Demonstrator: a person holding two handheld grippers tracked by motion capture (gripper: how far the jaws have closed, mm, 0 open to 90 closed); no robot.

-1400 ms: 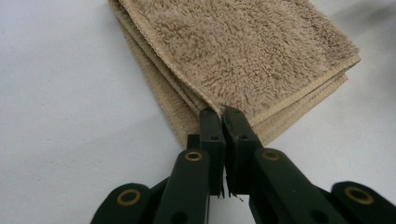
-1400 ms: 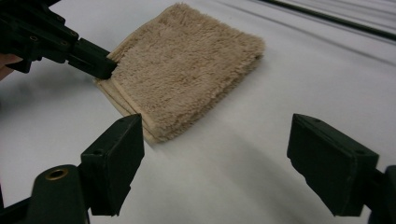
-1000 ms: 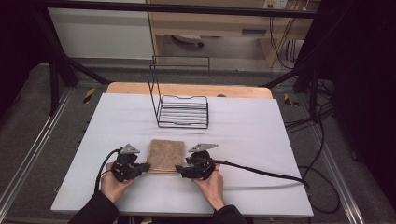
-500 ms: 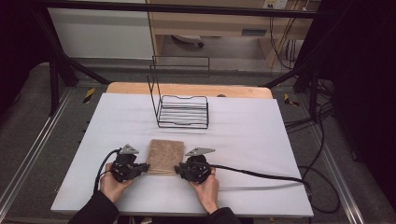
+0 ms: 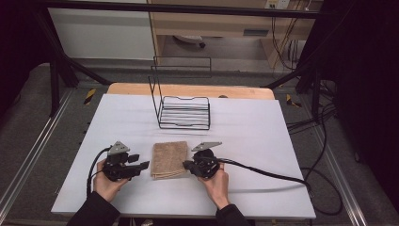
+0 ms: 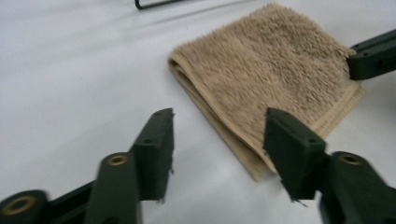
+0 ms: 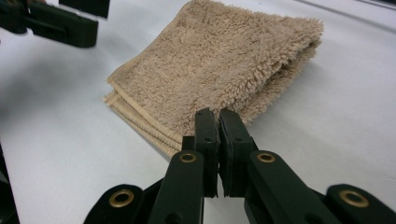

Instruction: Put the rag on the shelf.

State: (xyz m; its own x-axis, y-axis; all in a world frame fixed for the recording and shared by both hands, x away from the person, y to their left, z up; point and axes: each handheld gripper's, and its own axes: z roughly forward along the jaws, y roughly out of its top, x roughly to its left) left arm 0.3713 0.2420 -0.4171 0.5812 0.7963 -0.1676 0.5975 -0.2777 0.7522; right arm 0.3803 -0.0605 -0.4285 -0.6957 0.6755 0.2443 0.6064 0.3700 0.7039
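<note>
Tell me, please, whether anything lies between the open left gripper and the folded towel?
Nothing visible does. The left gripper stands open just short of the towel, with bare white table between them. The right gripper is already at the towel's opposite edge.

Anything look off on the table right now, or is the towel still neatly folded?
Nothing stands out. The towel lies flat and folded, edges stacked evenly. The rack stands upright behind it. The left gripper is open at the towel's corner; the right gripper is shut at its edge.
</note>
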